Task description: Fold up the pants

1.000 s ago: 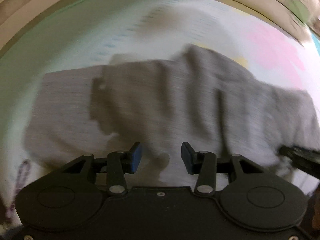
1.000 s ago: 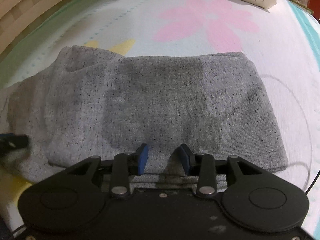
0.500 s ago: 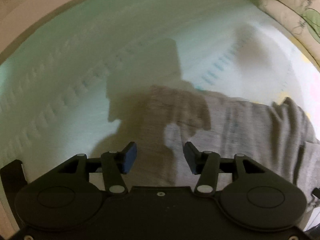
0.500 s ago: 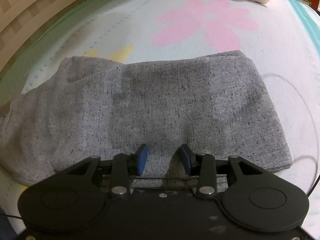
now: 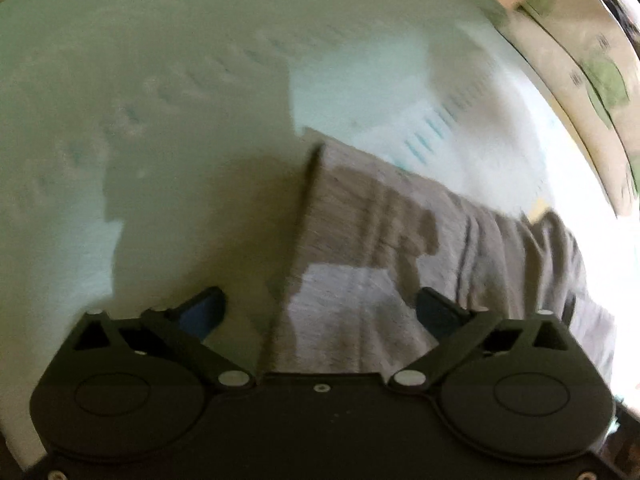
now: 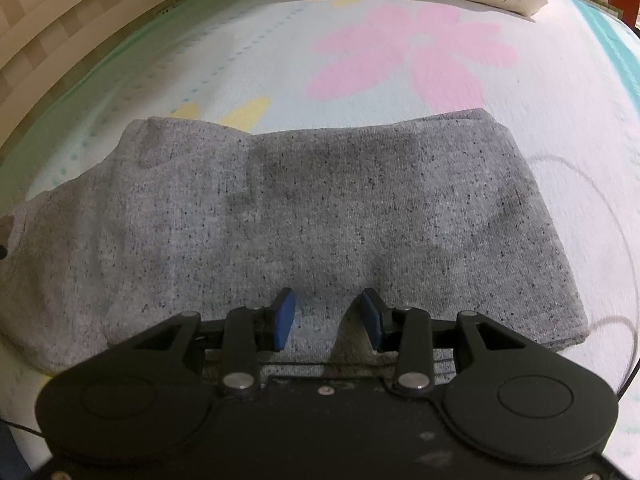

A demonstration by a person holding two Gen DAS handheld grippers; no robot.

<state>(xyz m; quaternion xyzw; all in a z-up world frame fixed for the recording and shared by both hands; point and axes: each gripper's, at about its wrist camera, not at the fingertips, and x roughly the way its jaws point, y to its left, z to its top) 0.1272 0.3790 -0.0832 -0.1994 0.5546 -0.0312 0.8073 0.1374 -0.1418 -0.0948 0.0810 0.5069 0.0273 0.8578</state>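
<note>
Lying folded on the flower-printed bed sheet point(image 6: 400, 52), the speckled grey knit pants point(image 6: 320, 208) spread just ahead of the right tongs point(image 6: 326, 318), narrowly parted and empty. The left tongs point(image 5: 320, 312) gape wide over the pants' blurred left edge. No writing shows.

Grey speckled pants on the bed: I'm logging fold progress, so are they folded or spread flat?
Folded. The grey speckled pants lie as a compact block, layered edges showing at the right corner.
</note>
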